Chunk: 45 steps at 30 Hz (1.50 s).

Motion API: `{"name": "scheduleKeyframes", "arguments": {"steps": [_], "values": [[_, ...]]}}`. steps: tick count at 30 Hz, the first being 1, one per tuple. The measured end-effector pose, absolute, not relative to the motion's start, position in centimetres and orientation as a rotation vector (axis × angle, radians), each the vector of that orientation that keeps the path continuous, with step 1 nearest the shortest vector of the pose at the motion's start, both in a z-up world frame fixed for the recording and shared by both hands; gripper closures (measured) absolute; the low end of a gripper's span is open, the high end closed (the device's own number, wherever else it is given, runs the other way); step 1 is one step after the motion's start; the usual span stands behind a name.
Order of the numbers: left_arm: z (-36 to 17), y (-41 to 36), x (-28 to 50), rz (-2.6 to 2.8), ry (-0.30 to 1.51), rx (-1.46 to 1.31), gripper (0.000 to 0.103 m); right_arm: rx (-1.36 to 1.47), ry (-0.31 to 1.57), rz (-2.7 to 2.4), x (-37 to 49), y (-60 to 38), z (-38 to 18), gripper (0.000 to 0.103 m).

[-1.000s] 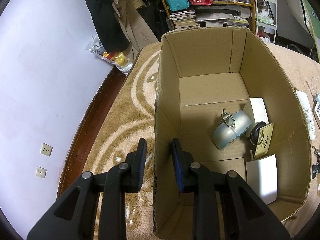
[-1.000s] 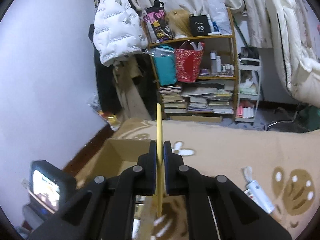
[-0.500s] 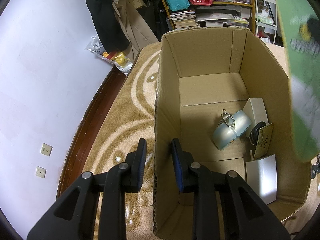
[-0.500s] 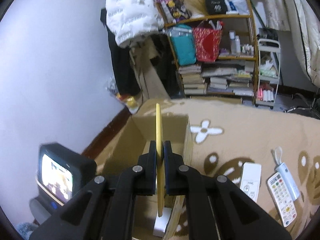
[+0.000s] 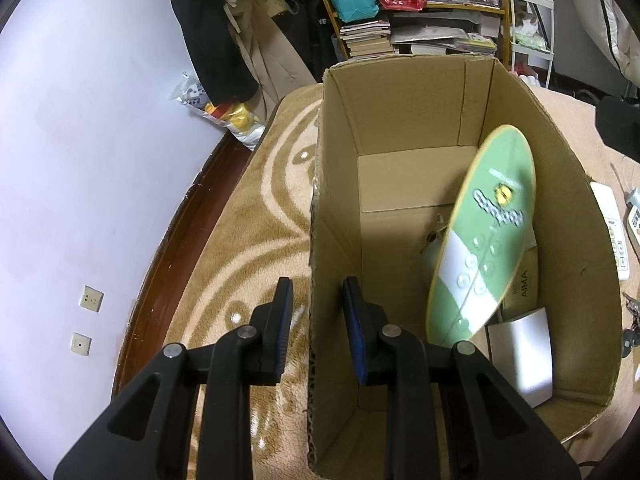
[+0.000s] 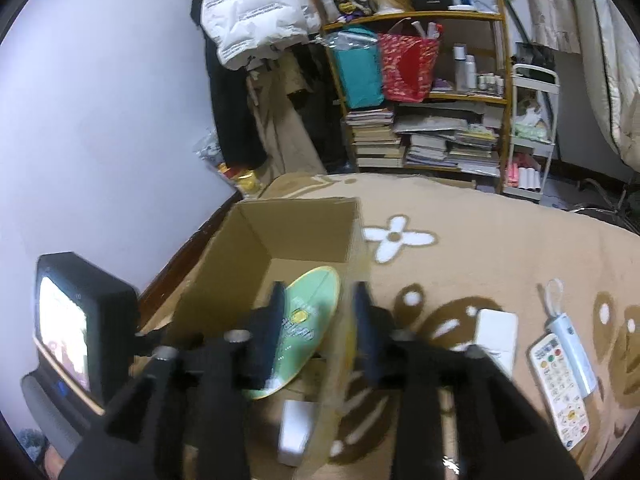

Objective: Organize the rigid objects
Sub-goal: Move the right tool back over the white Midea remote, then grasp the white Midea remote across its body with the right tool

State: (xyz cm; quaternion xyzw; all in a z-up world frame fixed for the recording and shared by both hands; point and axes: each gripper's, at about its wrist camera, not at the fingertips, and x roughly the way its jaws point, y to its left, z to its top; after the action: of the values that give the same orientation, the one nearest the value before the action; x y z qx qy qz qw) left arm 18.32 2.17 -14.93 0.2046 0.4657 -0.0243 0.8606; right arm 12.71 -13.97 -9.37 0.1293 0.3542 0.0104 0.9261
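The green oval board (image 6: pixel 308 320) leans inside the cardboard box (image 6: pixel 304 224), below the right tool (image 6: pixel 316 326), whose fingers gape empty.

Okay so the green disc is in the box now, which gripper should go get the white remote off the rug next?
Right. The right gripper is open and empty, with the white remote lying on the rug just to its right. The left gripper straddles the cardboard box wall on the far side from the remote, likely steadying it.

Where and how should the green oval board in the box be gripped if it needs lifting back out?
Grip the green board by its raised upper edge, coming from above. It leans tilted against the box wall, so that thin rim is free.
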Motion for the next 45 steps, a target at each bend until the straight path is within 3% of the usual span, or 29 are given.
{"name": "scheduleKeyframes", "arguments": {"steps": [6,8,9,14,36,40,45], "values": [[-14.9,2.2,18.4,-0.050,0.978,0.431,0.078,0.297,0.729,-0.084,12.7,-17.6,-9.8,0.034],[-14.9,2.2,18.4,-0.051,0.978,0.430,0.078,0.313,0.738,-0.124,12.6,-19.0,-10.2,0.015],[-14.9,2.2,18.4,-0.050,0.977,0.431,0.078,0.320,0.741,-0.141,12.6,-19.5,-10.5,0.011],[-15.0,2.2,18.4,-0.052,0.977,0.427,0.078,0.337,0.782,-0.226,12.5,-21.7,-12.4,0.000],[-15.1,2.4,18.4,-0.051,0.980,0.420,0.078,0.381,0.987,-0.325,12.5,-24.5,-20.1,0.000],[-15.0,2.4,18.4,-0.048,0.977,0.428,0.078,0.427,1.018,-0.300,12.6,-25.0,-20.8,0.019],[-15.1,2.3,18.4,-0.046,0.976,0.433,0.078,0.380,1.050,-0.323,12.8,-24.5,-21.5,0.033]]}}
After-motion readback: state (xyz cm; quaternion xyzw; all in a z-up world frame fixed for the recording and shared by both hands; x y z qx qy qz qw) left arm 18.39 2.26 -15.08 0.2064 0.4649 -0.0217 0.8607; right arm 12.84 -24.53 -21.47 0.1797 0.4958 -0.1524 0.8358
